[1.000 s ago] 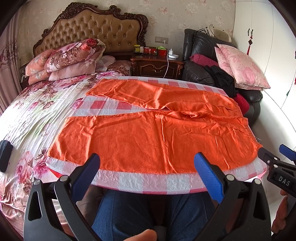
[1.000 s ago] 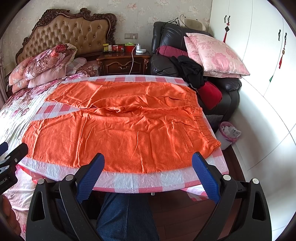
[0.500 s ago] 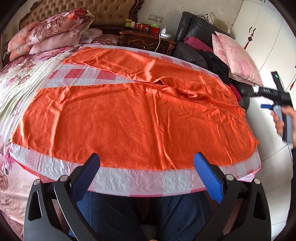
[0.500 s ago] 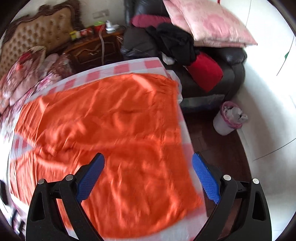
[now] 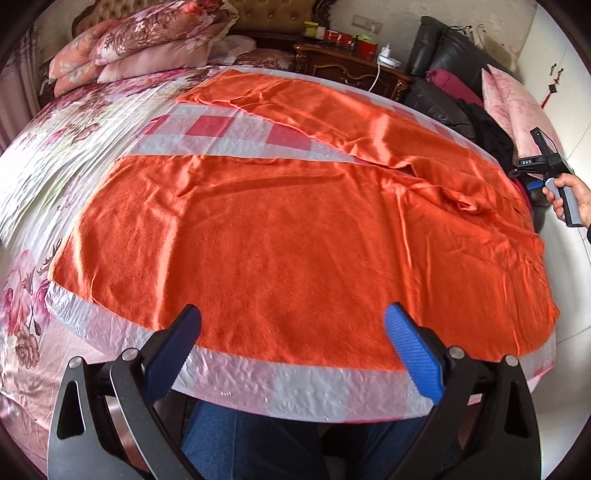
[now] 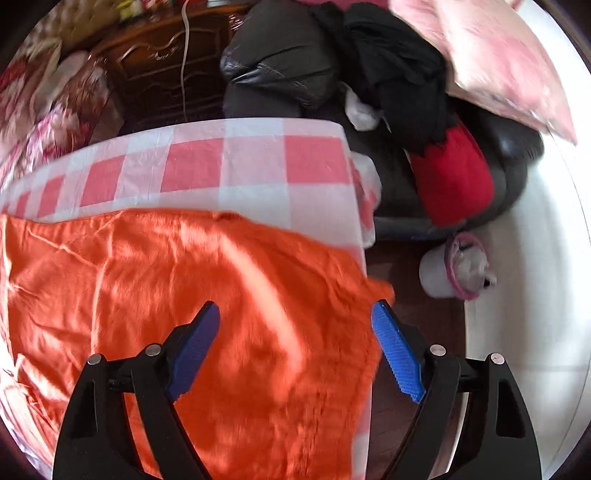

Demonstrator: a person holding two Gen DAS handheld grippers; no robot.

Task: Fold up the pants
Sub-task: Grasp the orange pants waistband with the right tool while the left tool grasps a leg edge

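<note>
The orange pants (image 5: 295,229) lie spread flat on a pink-and-white checked sheet (image 5: 229,133) on the bed, legs pointing left, waist at the right. My left gripper (image 5: 295,328) is open and empty, hovering over the near leg's front edge. My right gripper (image 6: 295,325) is open and empty, over the waist end of the pants (image 6: 184,295) near the far right corner of the checked sheet (image 6: 258,158). The right gripper also shows in the left wrist view (image 5: 546,170), held at the far right beyond the waistband.
Floral pillows (image 5: 147,33) and a wooden nightstand (image 5: 351,62) stand at the head of the bed. A black leather armchair (image 6: 295,66) with dark clothes, a red cushion (image 6: 454,173) and a pink pillow (image 6: 498,62) stands beside the bed. A small waste bin (image 6: 454,273) sits on the floor.
My left gripper has come lower and closer over the near leg. My right gripper has swung away to the right and forward, over the waist end; both have stayed open.
</note>
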